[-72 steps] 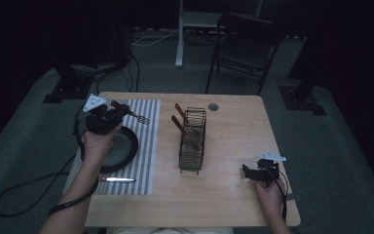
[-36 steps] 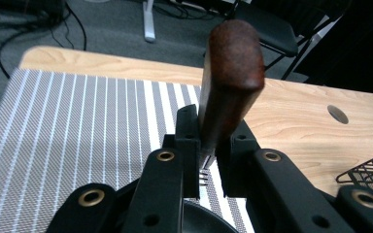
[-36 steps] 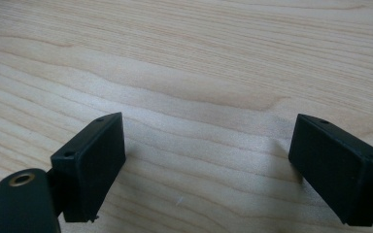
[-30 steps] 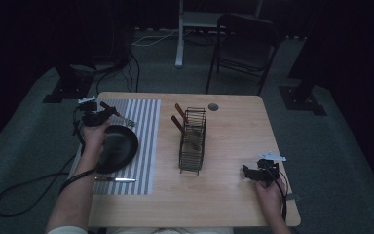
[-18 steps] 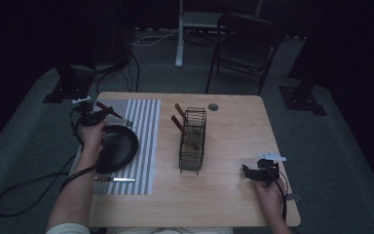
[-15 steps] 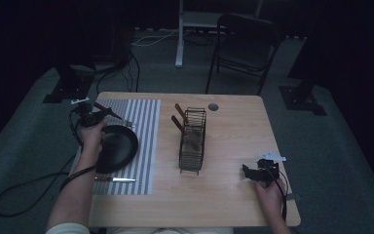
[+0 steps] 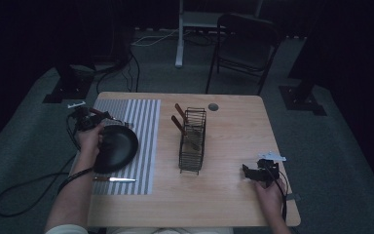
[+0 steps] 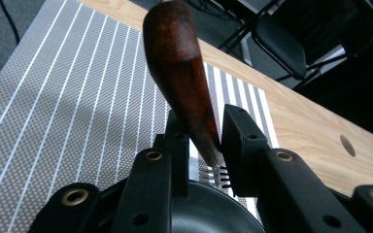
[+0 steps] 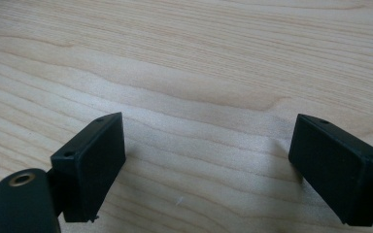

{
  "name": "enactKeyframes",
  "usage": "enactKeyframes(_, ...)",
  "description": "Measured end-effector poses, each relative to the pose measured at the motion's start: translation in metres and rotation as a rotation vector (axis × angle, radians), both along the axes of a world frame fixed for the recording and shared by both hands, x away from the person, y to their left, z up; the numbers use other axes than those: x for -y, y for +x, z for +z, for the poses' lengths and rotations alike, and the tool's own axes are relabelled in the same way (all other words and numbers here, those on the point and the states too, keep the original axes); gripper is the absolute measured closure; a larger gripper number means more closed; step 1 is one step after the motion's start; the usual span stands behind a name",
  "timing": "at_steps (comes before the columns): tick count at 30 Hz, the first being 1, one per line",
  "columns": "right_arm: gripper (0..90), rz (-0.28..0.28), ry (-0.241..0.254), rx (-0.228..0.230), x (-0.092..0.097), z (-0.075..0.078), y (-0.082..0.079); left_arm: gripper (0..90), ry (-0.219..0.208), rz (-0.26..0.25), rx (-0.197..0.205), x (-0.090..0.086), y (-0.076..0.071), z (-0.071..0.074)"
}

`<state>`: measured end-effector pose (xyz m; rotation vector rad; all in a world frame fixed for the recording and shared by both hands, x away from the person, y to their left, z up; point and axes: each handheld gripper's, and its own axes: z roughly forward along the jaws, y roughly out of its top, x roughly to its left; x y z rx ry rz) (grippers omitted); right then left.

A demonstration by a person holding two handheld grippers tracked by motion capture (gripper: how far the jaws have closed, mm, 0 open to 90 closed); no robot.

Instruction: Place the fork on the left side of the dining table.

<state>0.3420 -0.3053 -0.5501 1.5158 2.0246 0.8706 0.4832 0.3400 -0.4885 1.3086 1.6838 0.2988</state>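
Left of frame, on the striped mat [image 7: 141, 122], my left tool [image 8: 201, 145] has just been easing its clench on a wooden-handled fork [image 8: 184, 82] beside the black plate [image 7: 117, 148]. Next: release fully, withdraw. Right tool [image 9: 206, 165] rests released on the worktop [image 7: 224, 185].

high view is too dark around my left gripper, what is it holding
Observer: A fork with a dark wooden handle. The left gripper holds it at the narrow neck, just above the tines.
Operator: is the grip tight
Observer: The jaws have just been opening a little. The fork is between them and both pads touch its neck.
Operator: what's under it
Observer: The rim of the black plate sits right below the tines, with the striped mat beyond.
Operator: right gripper got anything
Observer: No. The right gripper has its jaws wide apart over the bare wooden table, with nothing between them.
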Motion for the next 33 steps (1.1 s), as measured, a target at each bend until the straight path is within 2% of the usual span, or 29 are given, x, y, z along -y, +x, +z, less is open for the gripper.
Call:
enactKeyframes(2,12.8,0.0,0.0,0.0,0.0,0.0,0.0,73.0,0.002,0.009,-0.003,0.0,0.0,-0.001)
enactKeyframes(4,12.8,0.0,0.0,0.0,0.0,0.0,0.0,70.3,0.041,0.003,-0.021,0.0,0.0,-0.002)
enactKeyframes(5,12.8,0.0,0.0,0.0,0.0,0.0,0.0,68.7,0.041,0.003,-0.021,0.0,0.0,-0.002)
enactKeyframes(6,12.8,0.0,0.0,0.0,0.0,0.0,0.0,68.7,0.058,-0.004,-0.029,0.0,0.0,-0.003)
enactKeyframes(13,12.8,0.0,0.0,0.0,0.0,0.0,0.0,67.3,0.02,0.009,-0.062,-0.004,0.002,-0.006)
enactKeyframes(16,12.8,0.0,0.0,0.0,0.0,0.0,0.0,65.7,0.041,0.006,-0.061,-0.002,0.002,-0.005)
enactKeyframes(18,12.8,0.0,0.0,0.0,0.0,0.0,0.0,64.4,0.084,-0.035,-0.086,0.003,0.004,-0.008)
enactKeyframes(19,12.8,0.0,0.0,0.0,0.0,0.0,0.0,65.8,0.164,-0.056,-0.114,0.009,0.005,-0.009)
enactKeyframes(20,12.8,0.0,0.0,0.0,0.0,0.0,0.0,69.5,0.218,-0.06,-0.115,0.013,0.004,-0.01)
enactKeyframes(21,12.8,0.0,0.0,0.0,0.0,0.0,0.0,74.5,0.238,-0.057,-0.109,0.016,0.004,-0.013)
enactKeyframes(23,12.8,0.0,0.0,0.0,0.0,0.0,0.0,74.7,0.209,-0.059,-0.115,0.018,0.004,-0.017)
enactKeyframes(25,12.8,-0.001,0.001,0.0,0.0,0.0,0.0,74.8,0.219,-0.055,-0.121,0.02,0.005,-0.019)
enactKeyframes(27,12.8,-0.002,0.001,0.0,0.0,0.0,0.0,74.7,0.195,-0.058,-0.133,0.02,0.006,-0.021)
enactKeyframes(30,12.8,-0.002,0.001,0.0,0.0,0.0,0.0,74.6,0.197,-0.055,-0.141,0.02,0.006,-0.022)
enactKeyframes(33,12.8,-0.002,0.001,0.0,0.0,0.0,0.0,74.6,0.218,-0.039,-0.146,0.021,0.003,-0.019)
